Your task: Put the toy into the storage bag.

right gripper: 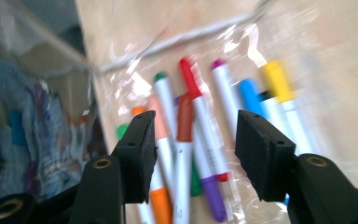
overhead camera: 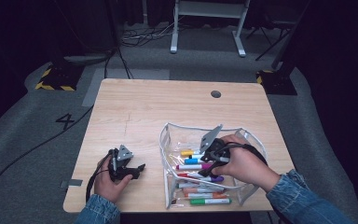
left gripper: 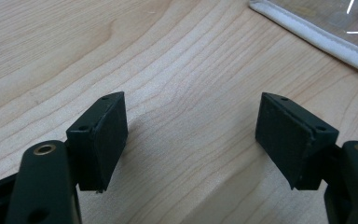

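Near the tabletop's front edge, towards its right corner, lies a clear plastic zip pouch with white edging (overhead camera: 168, 140), holding a heap of white-barrelled markers with coloured caps (overhead camera: 200, 189). The right gripper (overhead camera: 204, 164) hangs inside the pouch over them, fingers (right gripper: 137, 154) spread apart and pressing on nothing. Near the front left corner, the left gripper (overhead camera: 140, 168) rests on bare wood, fingers (left gripper: 102, 135) wide apart, gripping nothing.

Colourful capped markers (right gripper: 200, 140) smeared by motion blur, clear plastic zip pouch (left gripper: 326, 37) cropped at frame's corner, right gripper (overhead camera: 213, 156) fingertips hidden behind hand.
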Available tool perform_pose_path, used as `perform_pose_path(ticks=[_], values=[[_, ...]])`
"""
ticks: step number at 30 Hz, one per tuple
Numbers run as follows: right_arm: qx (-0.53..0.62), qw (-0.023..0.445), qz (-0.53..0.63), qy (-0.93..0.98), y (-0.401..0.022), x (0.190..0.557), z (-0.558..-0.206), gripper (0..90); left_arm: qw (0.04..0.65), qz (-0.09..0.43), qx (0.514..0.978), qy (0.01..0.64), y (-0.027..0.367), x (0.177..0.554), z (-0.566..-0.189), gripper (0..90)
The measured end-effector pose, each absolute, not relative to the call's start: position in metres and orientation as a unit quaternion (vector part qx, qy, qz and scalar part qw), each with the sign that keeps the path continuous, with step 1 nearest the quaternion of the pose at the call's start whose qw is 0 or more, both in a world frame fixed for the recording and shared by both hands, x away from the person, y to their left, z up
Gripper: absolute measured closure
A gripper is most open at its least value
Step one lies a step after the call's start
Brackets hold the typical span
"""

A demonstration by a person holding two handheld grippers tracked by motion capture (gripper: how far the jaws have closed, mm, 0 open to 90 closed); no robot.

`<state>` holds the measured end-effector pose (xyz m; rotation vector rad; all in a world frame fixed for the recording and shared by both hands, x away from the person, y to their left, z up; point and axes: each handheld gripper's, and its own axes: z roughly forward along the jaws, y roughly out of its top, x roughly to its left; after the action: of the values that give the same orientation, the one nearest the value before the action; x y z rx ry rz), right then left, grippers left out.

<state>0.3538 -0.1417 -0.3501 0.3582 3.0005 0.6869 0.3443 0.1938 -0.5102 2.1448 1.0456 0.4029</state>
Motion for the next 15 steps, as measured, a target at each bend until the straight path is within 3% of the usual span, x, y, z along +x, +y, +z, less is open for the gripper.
perform_pose_path(ticks=[8,15], values=[[0.177,0.083,0.301,0.933,-0.179,0.359,-0.302,46.7,0.353,0.156,0.829,0.404,0.194,0.344,-0.51,25.7],[0.234,0.12,0.32,0.91,-0.216,0.367,-0.284,47.4,0.353,0.155,0.829,0.405,0.194,0.344,-0.51,25.7]])
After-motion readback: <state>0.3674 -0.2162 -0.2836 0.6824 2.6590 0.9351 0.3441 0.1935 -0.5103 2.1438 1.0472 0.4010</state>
